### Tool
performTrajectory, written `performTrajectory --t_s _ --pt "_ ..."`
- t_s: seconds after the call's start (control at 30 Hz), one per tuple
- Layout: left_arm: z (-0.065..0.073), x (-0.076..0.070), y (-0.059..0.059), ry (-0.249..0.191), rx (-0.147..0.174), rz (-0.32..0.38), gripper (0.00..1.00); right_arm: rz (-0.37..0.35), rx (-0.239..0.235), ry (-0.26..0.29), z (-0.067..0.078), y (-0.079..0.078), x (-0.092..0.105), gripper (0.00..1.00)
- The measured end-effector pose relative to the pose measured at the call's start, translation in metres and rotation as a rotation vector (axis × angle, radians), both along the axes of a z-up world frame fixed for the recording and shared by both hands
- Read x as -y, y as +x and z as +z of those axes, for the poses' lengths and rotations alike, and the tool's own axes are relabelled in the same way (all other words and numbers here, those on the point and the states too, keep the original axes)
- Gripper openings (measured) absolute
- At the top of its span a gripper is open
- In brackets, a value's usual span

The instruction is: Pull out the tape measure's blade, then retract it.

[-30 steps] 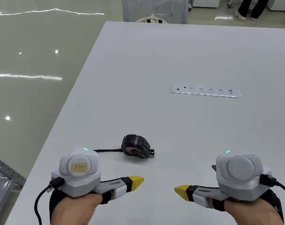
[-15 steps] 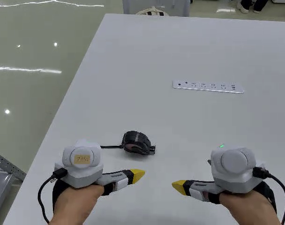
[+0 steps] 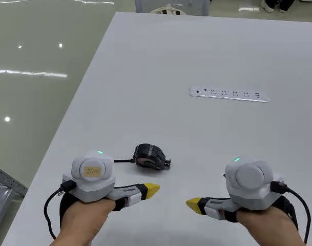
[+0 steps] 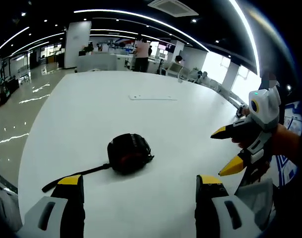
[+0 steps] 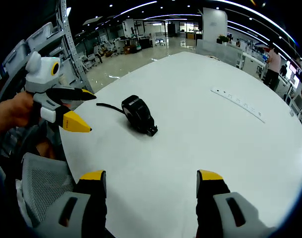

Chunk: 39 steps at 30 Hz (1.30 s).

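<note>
Over the last second my two hands had crept a little forward and inward. The left hand-held gripper [image 3: 150, 189] had closed slightly on the tape measure [image 3: 149, 157], and the right hand-held gripper [image 3: 192, 205] had drifted toward the left one. My head had dipped too, so the whole desk [image 3: 161, 77] sat a touch differently in the head view. The tape measure itself had not moved. It lay on its side just ahead of the left hand-held gripper's tips and well ahead and to the left of the right one, touched by neither. Its black strap [image 3: 124, 161] trailed off toward the left hand-held gripper's outer side, and its hook [image 5: 151, 131] sat at the mouth of the case. Both hand-held grippers had their jaws spread wide apart and held nothing, their yellow tips pointing at each other across bare desk.

The desk was plain white and matte. A white power strip [image 3: 229, 94] lay flat far ahead of the right hand-held gripper. Beyond the desk edge, outside the left hand-held gripper, was glossy pale green floor [image 3: 33, 61] streaked with light reflections, with a metal rack [image 3: 7, 183] low beside it. In the left gripper view, long ceiling lights [image 4: 141, 17] curved over an open hall, and a person [image 4: 141, 48] stood past the far end of the desk.
</note>
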<state>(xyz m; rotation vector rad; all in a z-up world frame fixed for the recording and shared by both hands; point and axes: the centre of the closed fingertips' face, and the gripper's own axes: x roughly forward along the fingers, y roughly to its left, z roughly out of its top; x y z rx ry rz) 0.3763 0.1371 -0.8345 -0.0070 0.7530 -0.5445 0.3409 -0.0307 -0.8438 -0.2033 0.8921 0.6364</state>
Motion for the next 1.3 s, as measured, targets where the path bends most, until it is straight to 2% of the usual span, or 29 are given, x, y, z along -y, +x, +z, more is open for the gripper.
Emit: performTrajectory --t_s 1.03,1.3 --pt "-0.018 0.0 0.026 0.024 -0.013 -0.04 0.85 0.094 -0.016 -0.037 -0.022 0.019 -0.011 0.73" --pt "-0.022 -0.003 0.035 0.031 -0.012 -0.048 0.84 0.102 -0.014 -0.043 -0.028 0.029 -0.01 0.72"
